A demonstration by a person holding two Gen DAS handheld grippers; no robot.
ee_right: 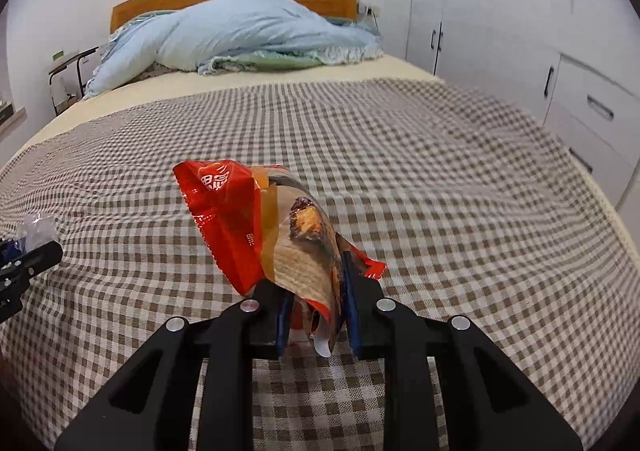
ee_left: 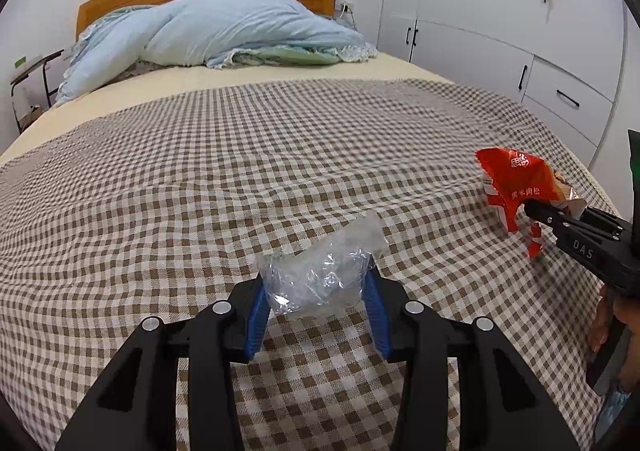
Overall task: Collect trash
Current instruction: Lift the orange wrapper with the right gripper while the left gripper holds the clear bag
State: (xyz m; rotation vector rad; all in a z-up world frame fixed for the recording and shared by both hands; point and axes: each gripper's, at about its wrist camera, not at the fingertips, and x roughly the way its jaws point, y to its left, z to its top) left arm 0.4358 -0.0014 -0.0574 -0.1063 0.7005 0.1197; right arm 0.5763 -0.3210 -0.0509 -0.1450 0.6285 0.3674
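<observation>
The left gripper (ee_left: 316,283) is matte black plastic, built of angular linkage arms with long slot-shaped cut-outs, joined by round silver pivot screws. Its fingers (ee_left: 256,315) carry bright blue inner pads. The right gripper (ee_right: 314,303) has the same black arms, silver screws and blue pads; at the right edge of the left wrist view its side bears pale "DAS" lettering and small dark bolts. Bare fingers of the person's right hand (ee_left: 612,327) show there.

Two pieces of trash, each between a pair of fingers

A crumpled clear plastic wrapper (ee_left: 320,271) sat between the left fingers (ee_left: 256,315). A creased red snack packet (ee_right: 264,227) stood pinched at its lower end between the right fingers (ee_right: 349,299), rising beyond their tips.
</observation>
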